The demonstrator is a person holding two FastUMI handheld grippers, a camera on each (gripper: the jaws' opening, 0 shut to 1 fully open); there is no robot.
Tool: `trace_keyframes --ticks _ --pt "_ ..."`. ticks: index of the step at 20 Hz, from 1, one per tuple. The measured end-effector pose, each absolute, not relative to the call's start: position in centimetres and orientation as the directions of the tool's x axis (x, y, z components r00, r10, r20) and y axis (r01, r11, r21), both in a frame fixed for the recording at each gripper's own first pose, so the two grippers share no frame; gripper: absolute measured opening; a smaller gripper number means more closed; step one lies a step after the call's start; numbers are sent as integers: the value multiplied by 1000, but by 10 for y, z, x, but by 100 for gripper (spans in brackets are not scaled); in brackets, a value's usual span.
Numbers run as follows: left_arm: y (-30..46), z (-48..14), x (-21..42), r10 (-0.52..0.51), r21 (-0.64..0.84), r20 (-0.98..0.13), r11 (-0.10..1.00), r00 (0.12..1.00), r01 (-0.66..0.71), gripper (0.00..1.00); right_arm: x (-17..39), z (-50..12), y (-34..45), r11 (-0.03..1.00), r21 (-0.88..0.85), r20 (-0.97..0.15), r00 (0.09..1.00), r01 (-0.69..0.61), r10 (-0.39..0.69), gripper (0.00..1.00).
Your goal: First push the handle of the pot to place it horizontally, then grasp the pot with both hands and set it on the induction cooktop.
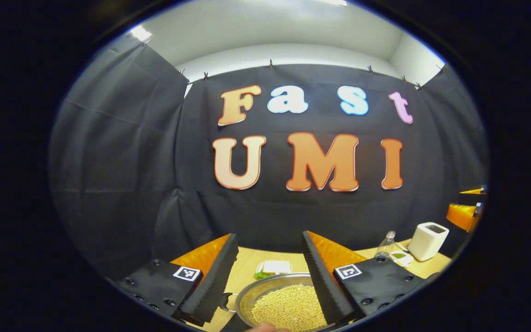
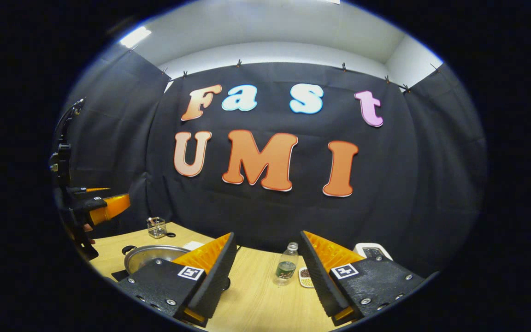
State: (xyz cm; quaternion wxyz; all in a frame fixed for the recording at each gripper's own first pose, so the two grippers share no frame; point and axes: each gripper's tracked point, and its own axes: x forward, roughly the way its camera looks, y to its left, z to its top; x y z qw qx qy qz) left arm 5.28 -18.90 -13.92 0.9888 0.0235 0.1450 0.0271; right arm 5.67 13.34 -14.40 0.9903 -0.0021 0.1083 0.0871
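Both tools, left tool (image 1: 269, 272) and right tool (image 2: 265, 272), are gaping wide, holding nothing. The pot (image 1: 288, 304) is sitting at 6 o'clock on the counter (image 2: 256, 295); the handle-pushing step is seemingly pending, needing descent.

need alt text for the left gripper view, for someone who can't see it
The left gripper hangs with its jaws open above a metal pot filled with pale beans, on a wooden table. Behind the pot lies a small white and green packet; to the right stand a clear bottle and a white box-shaped appliance.
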Motion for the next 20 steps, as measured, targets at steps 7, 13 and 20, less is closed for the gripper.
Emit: trace_keyframes --ticks 7,13,20 --pt "-231 -63 45 10 28 -152 1000 988 -6 96 46 -84 79 992 -2 -72 990 -123 123 94" --pt "-235 -5 33 24 27 -49 999 999 -23 96 40 -40 81 985 2 -18 985 -171 171 97" --pt "-229 35 31 25 -24 -26 999 999 -25 98 31 -3 83 983 -20 46 982 -180 181 95"
